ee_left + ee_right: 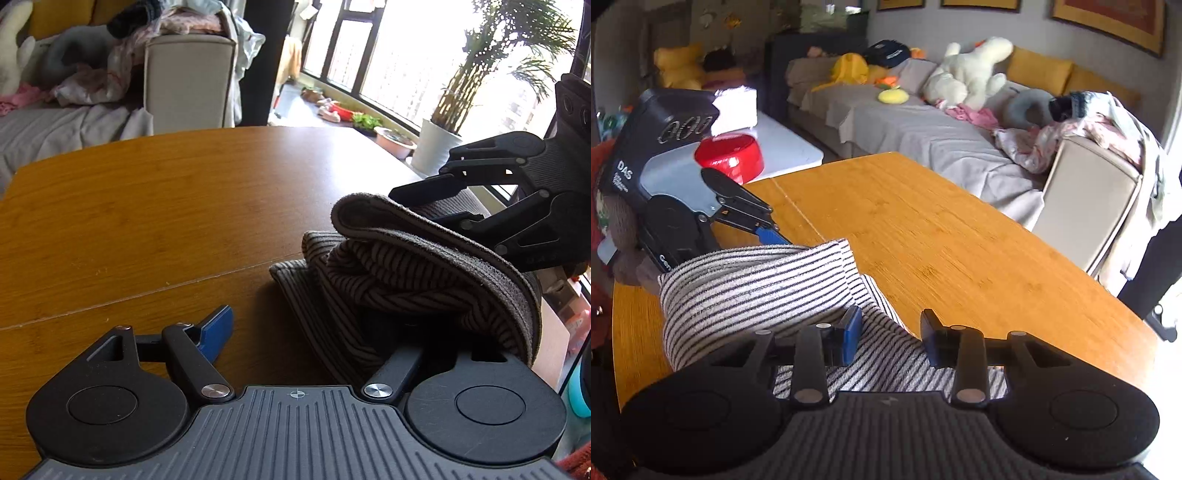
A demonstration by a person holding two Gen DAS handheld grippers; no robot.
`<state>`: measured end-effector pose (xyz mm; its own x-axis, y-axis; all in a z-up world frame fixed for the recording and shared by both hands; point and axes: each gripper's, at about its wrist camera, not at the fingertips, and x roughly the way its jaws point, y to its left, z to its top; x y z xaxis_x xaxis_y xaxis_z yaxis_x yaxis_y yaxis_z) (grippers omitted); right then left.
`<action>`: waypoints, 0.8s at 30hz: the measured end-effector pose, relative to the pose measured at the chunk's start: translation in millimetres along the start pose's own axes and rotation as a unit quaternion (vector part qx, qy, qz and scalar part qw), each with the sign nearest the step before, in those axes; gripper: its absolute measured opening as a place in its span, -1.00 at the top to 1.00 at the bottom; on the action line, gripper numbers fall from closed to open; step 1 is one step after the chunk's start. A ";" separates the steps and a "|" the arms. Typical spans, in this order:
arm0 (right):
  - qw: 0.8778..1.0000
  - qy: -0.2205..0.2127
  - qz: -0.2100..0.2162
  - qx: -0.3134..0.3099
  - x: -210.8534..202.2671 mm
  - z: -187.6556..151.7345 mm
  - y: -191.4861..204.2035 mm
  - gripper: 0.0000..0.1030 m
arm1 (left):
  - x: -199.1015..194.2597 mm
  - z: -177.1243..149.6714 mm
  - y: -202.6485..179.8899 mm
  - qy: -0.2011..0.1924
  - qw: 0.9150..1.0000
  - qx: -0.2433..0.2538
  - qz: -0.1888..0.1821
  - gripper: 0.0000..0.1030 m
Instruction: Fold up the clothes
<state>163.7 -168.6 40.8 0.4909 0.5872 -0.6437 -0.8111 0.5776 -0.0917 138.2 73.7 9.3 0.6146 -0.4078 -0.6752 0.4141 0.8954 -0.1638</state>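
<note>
A black-and-white striped garment (757, 288) lies bunched and partly folded on the wooden table (942, 229). In the left wrist view it (406, 273) covers my left gripper's right finger; the blue left fingertip (216, 330) shows bare, wide apart from it. My left gripper (317, 332) is open, the cloth draped over one side. My right gripper (891, 334) is open, jaws apart just above the striped cloth, its blue left pad (852, 334) touching a raised fold. The right gripper also shows in the left wrist view (417, 195) above the garment.
A grey-covered sofa (916, 125) with plush toys and loose clothes stands beyond the table. A beige armchair (1086, 206) stands at the far right edge. A red round container (729, 157) sits on a white surface at left. Potted plants (436, 147) stand by the window.
</note>
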 end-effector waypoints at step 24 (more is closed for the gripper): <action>0.974 -0.114 -0.092 0.175 -91.6 -30.6 -4.9 0.29 | 13.3 28.2 -61.5 -0.035 0.997 0.053 -0.051 -0.59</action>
<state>112.9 -242.6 77.0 0.7076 0.5439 -0.4511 -0.5645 0.8191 0.1021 139.8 8.2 30.7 0.6086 -0.5110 -0.6070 0.5442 0.8256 -0.1494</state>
